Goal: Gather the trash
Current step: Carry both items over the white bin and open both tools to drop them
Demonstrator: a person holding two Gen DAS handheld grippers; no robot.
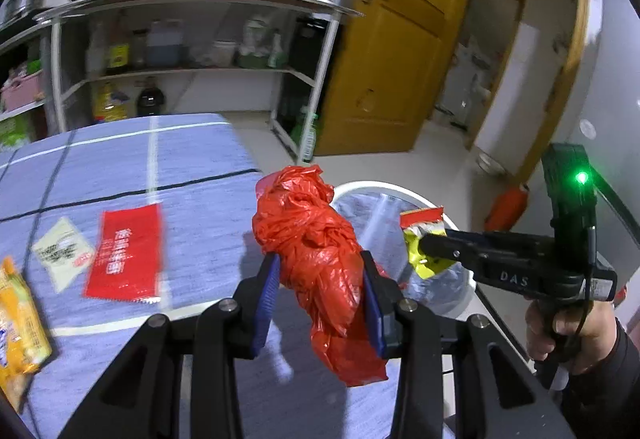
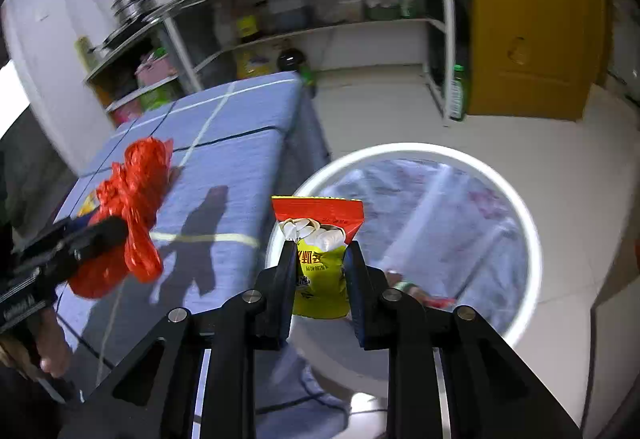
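My left gripper (image 1: pixel 320 263) is shut on a crumpled red plastic bag (image 1: pixel 316 251), held over the right edge of the blue-clothed table (image 1: pixel 192 167). In the right wrist view the same red plastic bag (image 2: pixel 132 211) hangs at the left. My right gripper (image 2: pixel 320 251) is shut on a yellow and red snack packet (image 2: pixel 320 259), held at the near rim of the white round bin (image 2: pixel 532 239) lined with clear plastic. The snack packet (image 1: pixel 424 243) and right gripper (image 1: pixel 428 243) show over the bin (image 1: pixel 440 291) in the left wrist view.
On the table lie a red flat packet (image 1: pixel 128 251), a small white sachet (image 1: pixel 62 251) and an orange snack bag (image 1: pixel 20 331). A metal kitchen rack (image 1: pixel 192 39) stands behind, with a yellow door (image 1: pixel 392 51) at the right. Some wrappers lie inside the bin.
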